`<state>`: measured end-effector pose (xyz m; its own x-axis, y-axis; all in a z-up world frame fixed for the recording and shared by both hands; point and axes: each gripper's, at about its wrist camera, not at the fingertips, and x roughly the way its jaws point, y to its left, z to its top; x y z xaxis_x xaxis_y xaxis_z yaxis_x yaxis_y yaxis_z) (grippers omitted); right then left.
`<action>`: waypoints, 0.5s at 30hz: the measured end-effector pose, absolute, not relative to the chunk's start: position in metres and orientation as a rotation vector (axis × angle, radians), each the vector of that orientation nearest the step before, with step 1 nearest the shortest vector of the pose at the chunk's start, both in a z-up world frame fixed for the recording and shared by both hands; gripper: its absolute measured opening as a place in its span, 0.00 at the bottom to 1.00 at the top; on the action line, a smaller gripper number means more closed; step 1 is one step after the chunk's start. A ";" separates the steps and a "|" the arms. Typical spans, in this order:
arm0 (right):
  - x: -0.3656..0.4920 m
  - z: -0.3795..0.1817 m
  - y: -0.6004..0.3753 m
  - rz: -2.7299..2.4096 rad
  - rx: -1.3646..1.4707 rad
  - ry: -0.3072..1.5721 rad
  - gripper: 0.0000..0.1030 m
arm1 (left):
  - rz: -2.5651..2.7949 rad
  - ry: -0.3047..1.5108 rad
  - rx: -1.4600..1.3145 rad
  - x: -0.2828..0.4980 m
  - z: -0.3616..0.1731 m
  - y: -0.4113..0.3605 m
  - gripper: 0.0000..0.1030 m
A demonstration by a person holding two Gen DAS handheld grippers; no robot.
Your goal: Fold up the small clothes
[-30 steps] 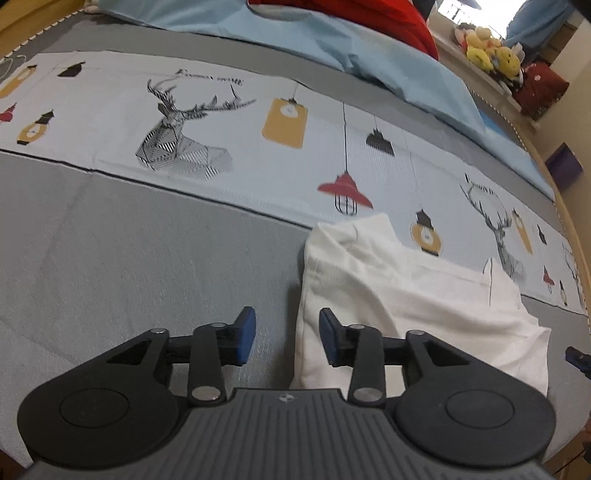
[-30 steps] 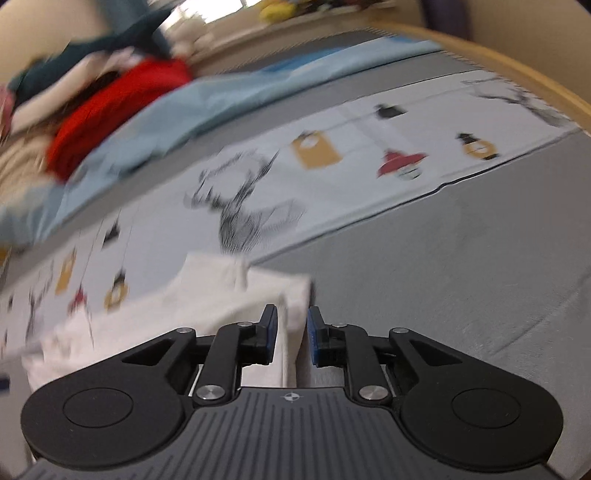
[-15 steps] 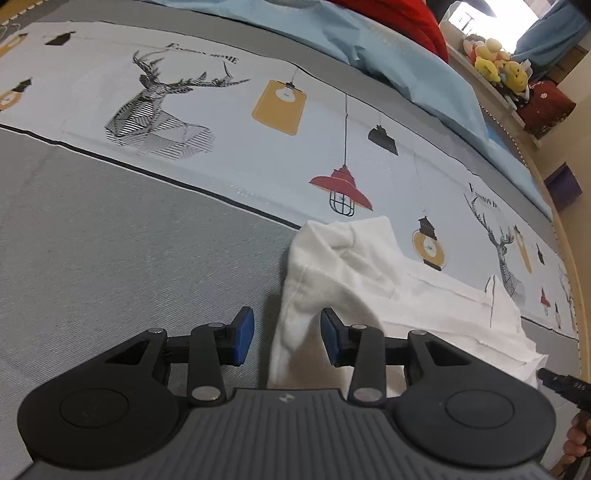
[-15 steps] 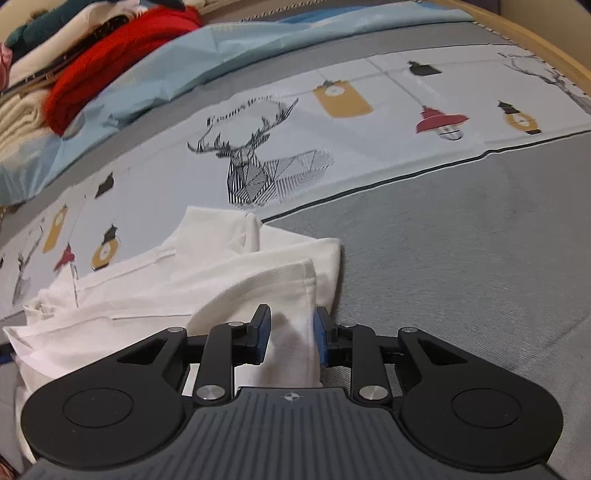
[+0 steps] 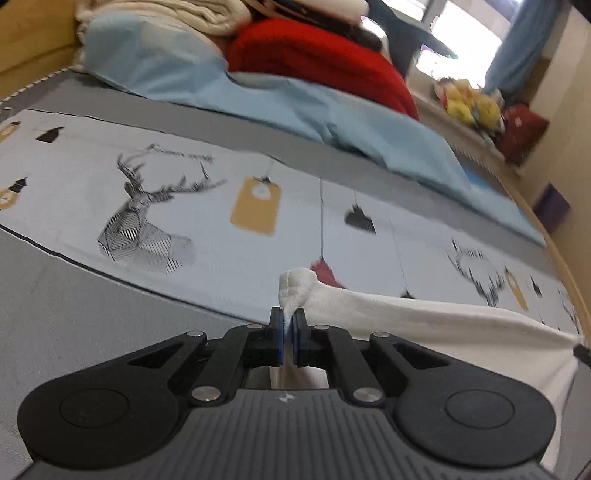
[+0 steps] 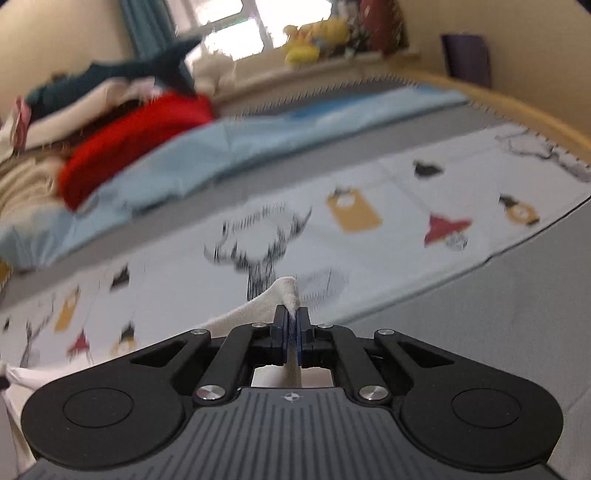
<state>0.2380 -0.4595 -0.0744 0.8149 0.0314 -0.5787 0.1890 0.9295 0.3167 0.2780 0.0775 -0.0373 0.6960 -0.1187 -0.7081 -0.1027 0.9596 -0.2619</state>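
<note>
The white garment (image 5: 424, 317) is a small piece of soft, light cloth, probably a knitted cotton, and it has no stiffness of its own: it hangs and stretches between the two tools above the grey bed cover (image 5: 74, 314), with its lower part dropping out of sight under the tool bodies. The left tool (image 5: 287, 325) is clamped on one corner of it, a small tuft of fabric standing up between the blue pads, and the right tool (image 6: 291, 326) is clamped in the same way on another corner. I judge that such cloth is not fragile and not slippery, but it will sag and wrinkle wherever it is not held, so the good places to take it are the corners or the hem, where the fabric is doubled and the pads can bite (a pinch in the middle of the panel would only pull up a bunch). The left wrist view shows the long top edge of the garment running tight to the right, where the tip of the other tool is just visible at the frame edge. The right wrist view is more blurred; it shows only a short slope of cloth going left, and also the window (image 6: 229, 33) behind the pile of bedding (image 6: 122, 118).
</note>
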 end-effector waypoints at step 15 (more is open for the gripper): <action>0.286 -0.091 -0.446 -0.229 0.290 0.687 0.18 | -0.001 0.921 -0.448 0.309 -0.058 0.087 0.14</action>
<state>0.2858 -0.4463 -0.0912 0.7507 -0.1121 -0.6510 0.3012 0.9352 0.1863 0.3092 0.0868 -0.0581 0.6119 -0.1897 -0.7679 -0.1878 0.9082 -0.3740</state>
